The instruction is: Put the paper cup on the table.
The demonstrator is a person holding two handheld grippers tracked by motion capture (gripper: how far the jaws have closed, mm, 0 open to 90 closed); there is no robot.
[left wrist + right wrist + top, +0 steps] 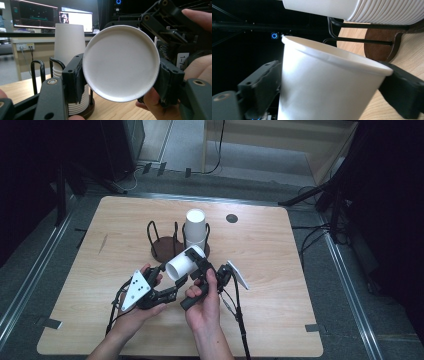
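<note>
Both claws grip one white paper cup (184,264), lying on its side in the air. The left claw (172,276) is closed on its base end, the flat bottom facing that claw's camera. The right claw (200,262) is closed on its wall near the rim. Just behind the cup, a cup stack (195,229) stands in a dark wire holder (165,245) on the counter (280,270).
</note>
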